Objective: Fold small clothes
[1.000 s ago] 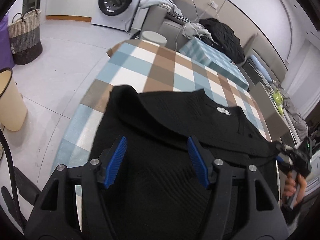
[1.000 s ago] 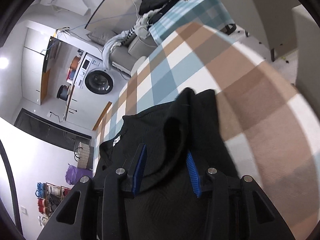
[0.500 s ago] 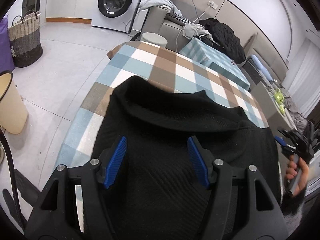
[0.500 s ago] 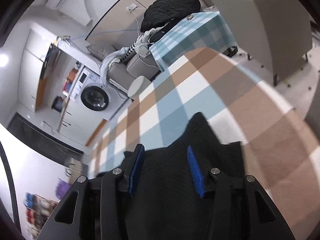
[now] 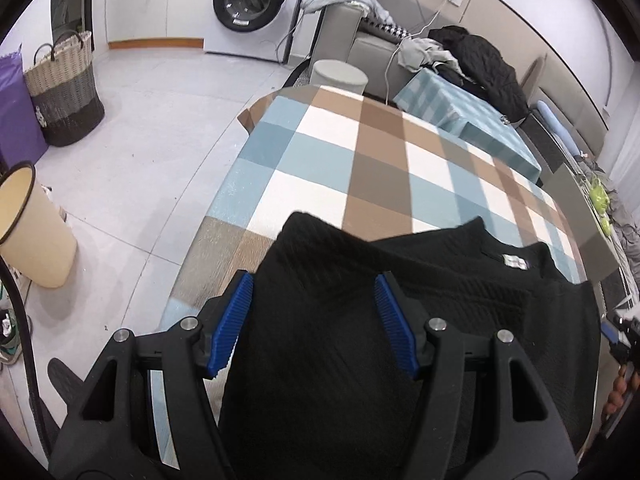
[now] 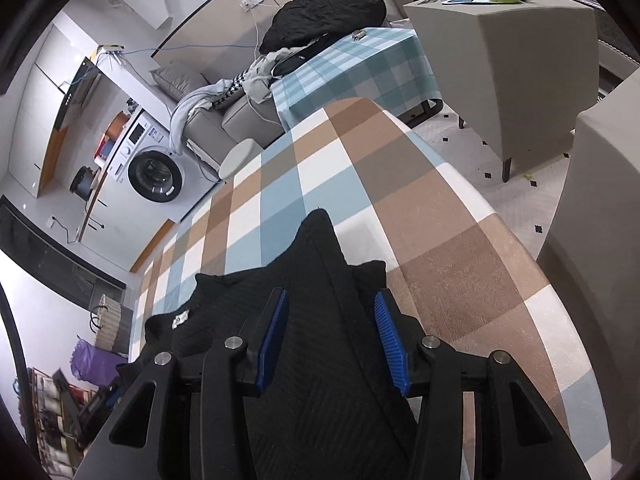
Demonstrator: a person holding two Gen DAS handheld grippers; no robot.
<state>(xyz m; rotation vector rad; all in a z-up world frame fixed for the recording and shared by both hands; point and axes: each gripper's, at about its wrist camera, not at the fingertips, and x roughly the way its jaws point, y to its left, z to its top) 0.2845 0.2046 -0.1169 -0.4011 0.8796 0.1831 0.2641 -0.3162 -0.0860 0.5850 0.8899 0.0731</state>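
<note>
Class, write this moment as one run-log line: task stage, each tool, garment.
stage: folding underway | left tool: open above black knit top | right tool: open above the top | surface: checked tablecloth

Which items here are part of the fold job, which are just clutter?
In the job:
black knit top
left gripper
right gripper
checked table

Lying about:
washing machine
woven basket
cream bin
black jacket

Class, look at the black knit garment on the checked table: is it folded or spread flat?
Partly folded. The black knit garment has one side lapped over its body, yet its collar label still shows, on the checked table.
</note>
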